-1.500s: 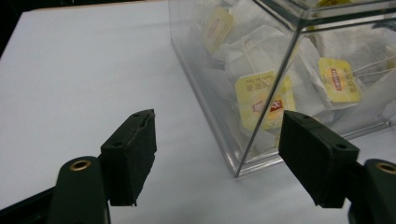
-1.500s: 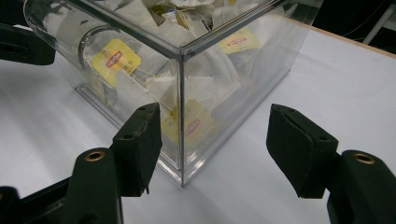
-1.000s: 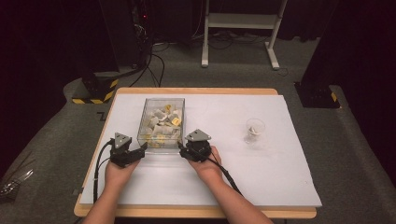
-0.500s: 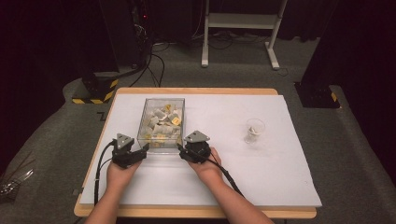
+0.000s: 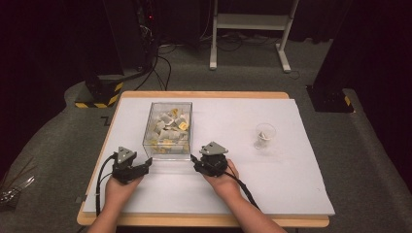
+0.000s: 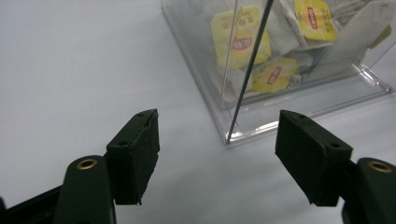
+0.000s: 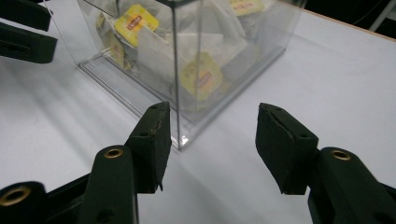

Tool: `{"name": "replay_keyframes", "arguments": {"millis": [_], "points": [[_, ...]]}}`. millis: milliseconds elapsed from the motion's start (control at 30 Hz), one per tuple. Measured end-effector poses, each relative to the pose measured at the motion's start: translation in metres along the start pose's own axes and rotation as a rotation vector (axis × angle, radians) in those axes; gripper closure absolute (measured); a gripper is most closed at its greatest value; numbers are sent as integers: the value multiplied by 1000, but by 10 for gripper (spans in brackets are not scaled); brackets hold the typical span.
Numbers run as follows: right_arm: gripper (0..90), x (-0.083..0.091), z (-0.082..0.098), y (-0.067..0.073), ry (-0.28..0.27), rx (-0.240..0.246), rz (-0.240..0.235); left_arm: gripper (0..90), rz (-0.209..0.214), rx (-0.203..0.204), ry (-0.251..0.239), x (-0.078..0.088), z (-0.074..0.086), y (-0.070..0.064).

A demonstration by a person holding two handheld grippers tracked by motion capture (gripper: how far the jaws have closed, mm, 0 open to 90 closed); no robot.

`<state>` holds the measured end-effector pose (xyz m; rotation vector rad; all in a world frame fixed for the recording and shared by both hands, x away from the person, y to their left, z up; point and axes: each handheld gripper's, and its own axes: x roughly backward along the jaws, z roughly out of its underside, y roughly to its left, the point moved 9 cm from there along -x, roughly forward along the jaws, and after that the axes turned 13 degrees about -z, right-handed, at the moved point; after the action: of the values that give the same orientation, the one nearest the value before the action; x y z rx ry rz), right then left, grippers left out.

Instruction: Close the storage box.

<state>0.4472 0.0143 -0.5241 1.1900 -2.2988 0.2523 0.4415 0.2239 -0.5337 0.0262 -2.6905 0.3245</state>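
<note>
Clear plastic box [image 5: 168,130] of tea bags [image 5: 170,127] looks hard, light and slippery; grab its two near corners; both grippers' fingers [image 6: 135,154] stand apart, empty.

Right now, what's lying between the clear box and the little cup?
Nothing: in the high view, only bare white table lies between the box and the cup.

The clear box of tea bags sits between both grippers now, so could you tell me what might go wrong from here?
1. The left gripper and right gripper are open, each at a near corner of the clear box; uneven pressure could probably make the smooth walls slip or the box twist.
2. The box is open-topped and full of tea bags; tilting it might spill some.
3. The small glass cup on the white table cover could be knocked if the box swings right.
</note>
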Motion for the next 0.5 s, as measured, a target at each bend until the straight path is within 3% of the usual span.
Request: {"name": "replay_keyframes", "arguments": {"millis": [100, 133, 167, 233, 267, 367, 433, 500], "points": [[452, 10, 7, -6, 3, -6, 11, 301, -3, -40, 10, 4, 4, 3], [452, 13, 10, -9, 6, -10, 16, 301, -5, -30, -1, 5, 4, 2], [450, 18, 14, -12, 9, -14, 22, 301, -6, -57, 13, 6, 6, 4], [448, 26, 19, -19, 13, -21, 37, 301, -13, -57, 10, 7, 8, 5], [447, 31, 23, -23, 14, -30, 46, 299, -19, -92, 32, 8, 12, 9], [444, 50, 36, -39, 21, -57, 82, 296, -31, -98, 59, 9, 19, 15], [436, 62, 44, -49, 25, -66, 105, 296, -40, -123, 76, 10, 23, 20], [425, 76, 54, -61, 34, -88, 129, 294, -50, -116, 79, 10, 25, 22]]}}
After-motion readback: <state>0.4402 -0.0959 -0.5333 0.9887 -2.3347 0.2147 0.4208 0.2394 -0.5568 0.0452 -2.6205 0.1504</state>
